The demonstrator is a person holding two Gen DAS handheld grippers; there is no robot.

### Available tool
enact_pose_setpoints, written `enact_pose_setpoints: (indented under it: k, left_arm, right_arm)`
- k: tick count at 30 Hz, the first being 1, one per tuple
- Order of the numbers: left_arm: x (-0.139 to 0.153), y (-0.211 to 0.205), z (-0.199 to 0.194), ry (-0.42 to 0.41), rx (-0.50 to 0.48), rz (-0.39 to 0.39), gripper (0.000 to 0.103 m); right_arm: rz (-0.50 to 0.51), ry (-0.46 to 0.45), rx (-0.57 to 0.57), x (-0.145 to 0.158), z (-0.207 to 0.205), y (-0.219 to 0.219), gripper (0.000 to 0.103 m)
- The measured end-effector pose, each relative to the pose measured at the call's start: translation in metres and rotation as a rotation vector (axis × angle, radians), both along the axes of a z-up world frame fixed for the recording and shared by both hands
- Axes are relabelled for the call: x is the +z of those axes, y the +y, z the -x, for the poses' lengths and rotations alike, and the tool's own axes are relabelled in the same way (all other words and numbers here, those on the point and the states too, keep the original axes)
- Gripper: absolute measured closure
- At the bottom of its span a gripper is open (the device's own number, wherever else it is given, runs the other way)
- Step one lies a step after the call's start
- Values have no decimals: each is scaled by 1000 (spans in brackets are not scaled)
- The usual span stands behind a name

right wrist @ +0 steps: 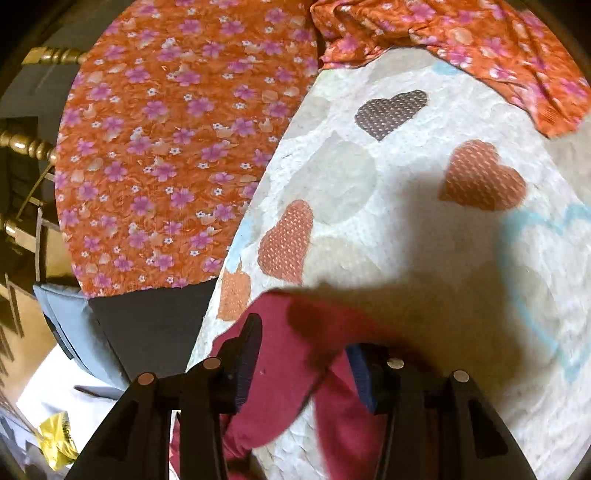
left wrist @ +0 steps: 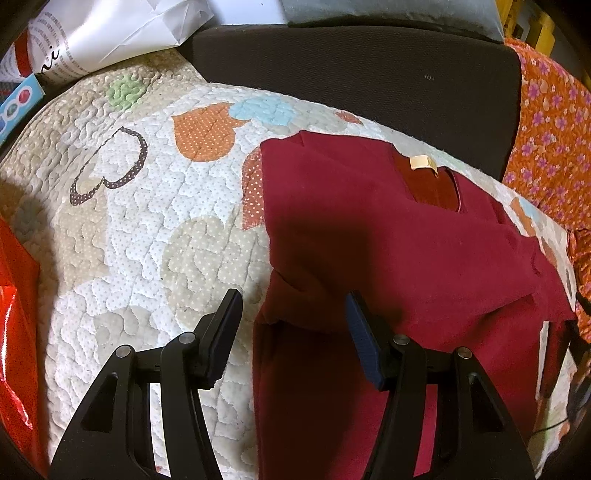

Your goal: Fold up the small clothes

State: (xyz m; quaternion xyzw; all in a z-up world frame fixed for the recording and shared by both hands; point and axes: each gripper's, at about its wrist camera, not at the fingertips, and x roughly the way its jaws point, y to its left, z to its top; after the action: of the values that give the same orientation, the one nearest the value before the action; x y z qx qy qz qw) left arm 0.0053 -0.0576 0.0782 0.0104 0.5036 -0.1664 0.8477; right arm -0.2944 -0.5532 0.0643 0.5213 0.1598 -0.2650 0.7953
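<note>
A dark red small garment (left wrist: pixel 388 251) lies flat on a white quilt with heart patches (left wrist: pixel 147 221), its collar label toward the far side. My left gripper (left wrist: pixel 291 306) is open just above the garment's left edge, holding nothing. In the right wrist view, my right gripper (right wrist: pixel 303 339) is open with a part of the red garment (right wrist: pixel 291 354) lying between and under its fingers, not pinched. The quilt (right wrist: pixel 424 229) stretches ahead of it.
An orange floral cloth (right wrist: pixel 166 155) covers the area beside the quilt and also shows at the right in the left wrist view (left wrist: pixel 550 140). A dark brown cushion (left wrist: pixel 351 77) lies behind the quilt. A red plastic bag (left wrist: pixel 14 325) sits at left, white paper bags (left wrist: pixel 110 33) behind.
</note>
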Motion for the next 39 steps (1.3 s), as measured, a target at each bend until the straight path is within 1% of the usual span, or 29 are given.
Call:
enact_pose_setpoints:
  k: [1, 2, 4, 5, 6, 7, 8, 10, 11, 13, 14, 16, 18, 22, 25, 30, 33, 35, 37, 39]
  left_arm:
    - [2, 1, 0, -1, 3, 6, 45]
    - [4, 3, -1, -3, 6, 13, 45]
    - [8, 8, -2, -8, 20, 30, 45]
    - [10, 10, -3, -10, 29, 39, 45]
    - [12, 13, -5, -13, 40, 50, 45]
    - [13, 16, -6, -14, 52, 59, 45]
    - [15, 20, -8, -14, 64, 67, 45]
    - [16, 29, -12, -9, 94, 85, 45]
    - [16, 33, -13, -5, 106, 94, 45]
    - [17, 41, -15, 2, 124, 111, 45]
    - [18, 45, -16, 4, 135, 123, 45]
    - [21, 52, -17, 8, 149, 151, 45]
    - [23, 56, -18, 11, 158, 175, 45]
    - [21, 50, -19, 11, 145, 198, 45]
    - [13, 33, -21, 16, 102, 188, 45]
    - [6, -2, -31, -11, 4, 171, 45]
    - [0, -18, -37, -30, -25, 138, 45]
    - [-6, -27, -41, -22, -54, 126, 45]
    - [-14, -34, -48, -13, -56, 93, 45]
    - [-20, -38, -56, -14, -63, 90, 45]
  right_arm:
    - [102, 6, 37, 25, -10, 11, 76]
    - [194, 10, 86, 44, -21, 24, 78]
    - [393, 14, 226, 85, -48, 67, 78]
    - [501, 6, 341, 106, -68, 103, 78]
    - [566, 2, 447, 116, -82, 134, 78]
    - [620, 10, 598, 120, -104, 173, 78]
    - [634, 28, 705, 116, -120, 199, 78]
    - [614, 83, 850, 93, -149, 239, 77]
    - [570, 120, 908, 71, -163, 255, 76]
    - [472, 201, 968, 36, -180, 267, 76]
    - [420, 221, 974, 20, -182, 267, 76]
    - [388, 235, 949, 9, -178, 259, 76]
    - [404, 254, 919, 12, -174, 250, 76]
    - [429, 225, 910, 32, -158, 241, 71]
    - [454, 223, 888, 39, -145, 234, 68]
    - [410, 241, 869, 31, -130, 210, 67]
    - [406, 248, 856, 29, -126, 200, 67]
    - [387, 231, 848, 28, -123, 194, 67]
    - [363, 216, 844, 26, -121, 189, 67]
    - [351, 213, 842, 23, -119, 188, 67]
